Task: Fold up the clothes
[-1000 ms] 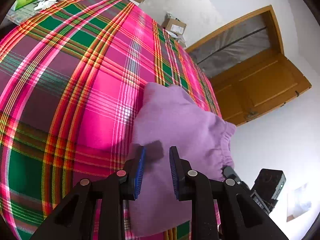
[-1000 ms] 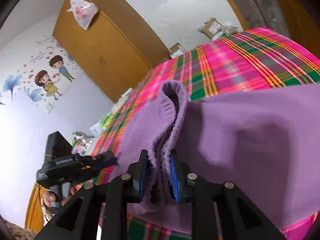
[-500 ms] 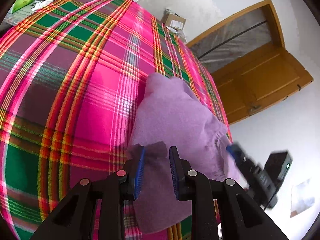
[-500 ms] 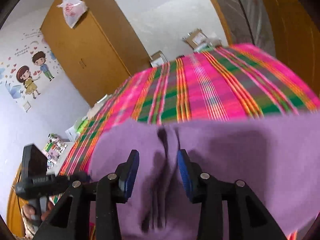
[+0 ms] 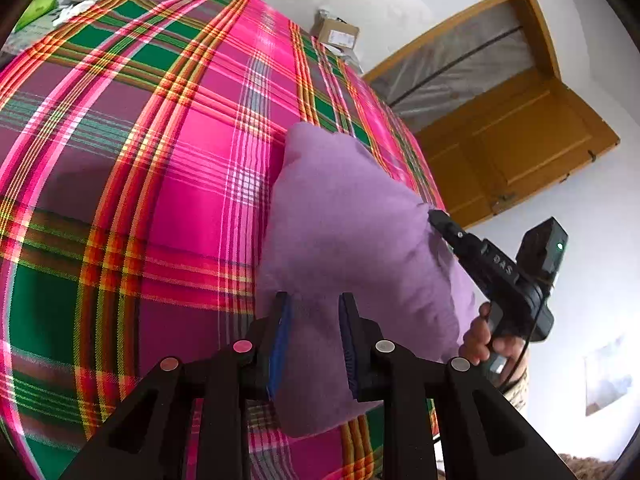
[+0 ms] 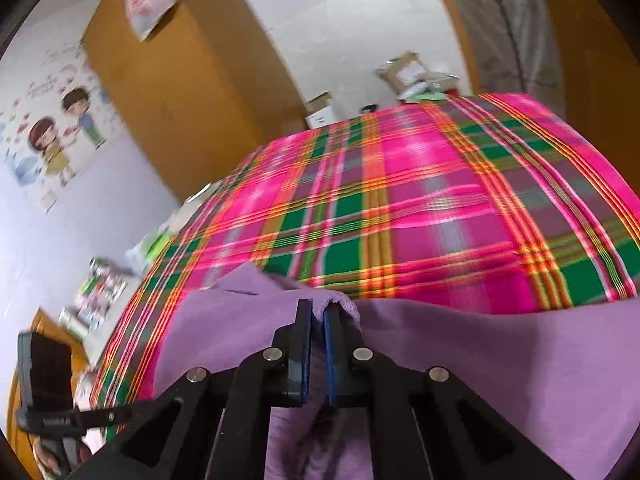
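The purple fleece garment point(image 5: 352, 240) lies on the bed's pink-and-green plaid blanket point(image 5: 160, 184), its long axis running away from the left tool point(image 5: 314, 328), whose blue-padded jaws stand apart around the near hem without pinching it. The right tool point(image 6: 318, 344) is nearly closed on a raised ridge of the soft, matte cloth at the garment's right edge point(image 6: 500, 360). Judging by this, the right side would lead any fold across towards the left.
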### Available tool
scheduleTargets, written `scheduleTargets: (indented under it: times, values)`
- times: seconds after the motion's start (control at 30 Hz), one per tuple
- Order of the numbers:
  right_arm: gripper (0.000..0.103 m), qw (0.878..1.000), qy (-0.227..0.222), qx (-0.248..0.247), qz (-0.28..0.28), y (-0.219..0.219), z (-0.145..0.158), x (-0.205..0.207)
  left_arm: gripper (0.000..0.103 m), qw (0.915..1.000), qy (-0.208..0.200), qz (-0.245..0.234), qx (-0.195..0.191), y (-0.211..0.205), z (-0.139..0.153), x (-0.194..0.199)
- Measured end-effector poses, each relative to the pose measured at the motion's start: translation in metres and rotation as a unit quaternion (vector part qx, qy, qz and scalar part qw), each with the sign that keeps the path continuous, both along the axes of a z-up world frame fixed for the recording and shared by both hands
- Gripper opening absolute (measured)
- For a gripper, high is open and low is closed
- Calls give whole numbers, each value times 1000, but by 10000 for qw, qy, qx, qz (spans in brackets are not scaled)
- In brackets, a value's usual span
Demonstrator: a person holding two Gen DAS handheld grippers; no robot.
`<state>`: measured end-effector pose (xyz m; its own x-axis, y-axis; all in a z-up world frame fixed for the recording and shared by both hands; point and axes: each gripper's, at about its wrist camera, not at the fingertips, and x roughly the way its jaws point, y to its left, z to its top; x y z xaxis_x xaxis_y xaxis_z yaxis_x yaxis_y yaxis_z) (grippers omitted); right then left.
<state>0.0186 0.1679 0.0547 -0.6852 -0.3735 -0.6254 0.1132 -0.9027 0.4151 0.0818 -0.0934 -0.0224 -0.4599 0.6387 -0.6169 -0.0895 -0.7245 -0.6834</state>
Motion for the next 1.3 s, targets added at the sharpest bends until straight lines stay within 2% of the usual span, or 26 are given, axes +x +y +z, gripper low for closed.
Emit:
scheduleTargets:
  times: [0.13,0.27,0.37,0.47,0.57,0.67,0.9,1.0,1.1,1.2,1.3]
  values:
    - [7,9994,-137,301,-52,-6,-11,-4,24,9999,54,-84,-61,4,1,3]
    - [10,9993,-199,327,23,-4,-4,2,24,9999,46,-117,-76,8,3,5]
    - [20,9994,2,347,90,-4,7,21,24,9999,55,-128,-95,10,6,6]
    - [22,9986,179,332,371,-9,11,48,24,9998,59,-143,-106,14,7,9]
    - [22,9951,234,649,702,-24,7,71,24,9998,54,-160,-131,17,6,12]
    - [23,9897,173,1212,740,-34,-5,89,24,9996,60,-188,-181,18,7,16]
    - [41,9899,232,1294,536,-23,-10,109,25,9994,61,-256,-219,17,8,25]
    - [41,9871,415,1497,399,-27,2,115,26,9992,83,-291,-274,16,9,29]
    - [41,9823,689,1616,642,-43,5,125,26,9992,90,-298,-266,15,8,35]
    - [41,9784,447,1864,773,-54,-10,126,26,9992,87,-306,-248,14,6,40]
    - [41,9811,362,1773,690,-50,-15,130,26,9990,63,-346,-263,14,3,45]
